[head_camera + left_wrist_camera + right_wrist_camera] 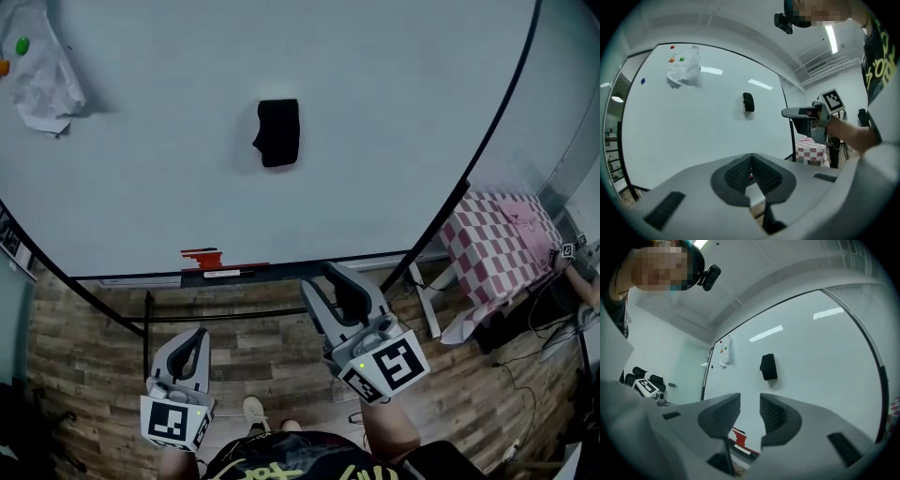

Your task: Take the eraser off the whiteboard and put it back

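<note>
Whiteboard (394, 112) holds the eraser (277, 132), well apart from the right hand-held gripper (323, 279).

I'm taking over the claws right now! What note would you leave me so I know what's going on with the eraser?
Left claw: shut and empty, held low in front of the board.
Right claw: open with nothing between its jaws, aimed toward the whiteboard but not touching it.
Eraser: black, stuck on the whiteboard, and in neither claw.
Done: the pictures do not show whether the eraser has already been taken off and put back.
Left: if it hasn't, probably grip the eraser with the right claw, pull it off, then stick it back on the whiteboard.
</note>
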Motion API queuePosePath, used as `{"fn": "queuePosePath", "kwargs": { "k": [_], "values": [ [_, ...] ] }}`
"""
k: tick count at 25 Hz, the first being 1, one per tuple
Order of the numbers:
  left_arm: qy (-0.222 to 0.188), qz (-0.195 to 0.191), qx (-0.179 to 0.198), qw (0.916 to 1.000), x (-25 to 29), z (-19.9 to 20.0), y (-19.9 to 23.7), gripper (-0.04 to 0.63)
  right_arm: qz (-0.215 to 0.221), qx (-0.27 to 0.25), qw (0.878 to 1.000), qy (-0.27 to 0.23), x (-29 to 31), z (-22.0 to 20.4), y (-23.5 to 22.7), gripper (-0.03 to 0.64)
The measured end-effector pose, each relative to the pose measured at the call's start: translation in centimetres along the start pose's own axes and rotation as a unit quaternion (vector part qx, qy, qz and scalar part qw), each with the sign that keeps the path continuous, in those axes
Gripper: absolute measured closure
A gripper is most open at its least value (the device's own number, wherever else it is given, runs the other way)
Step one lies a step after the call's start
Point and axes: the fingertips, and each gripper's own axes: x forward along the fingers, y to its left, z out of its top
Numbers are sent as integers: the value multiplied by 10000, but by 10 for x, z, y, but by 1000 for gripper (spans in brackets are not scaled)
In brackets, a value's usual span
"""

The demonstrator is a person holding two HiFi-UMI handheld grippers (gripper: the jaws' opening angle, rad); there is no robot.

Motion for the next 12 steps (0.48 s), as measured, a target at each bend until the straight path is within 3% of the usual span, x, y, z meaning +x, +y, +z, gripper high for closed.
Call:
{"fn": "queuePosePath", "kwargs": {
  "k": [12],
  "values": [
    [-89, 12, -15, 10000, -12, 4, -18, 589, -21, -31, 9996, 264, -33, -25, 12, 538]
  ]
}}
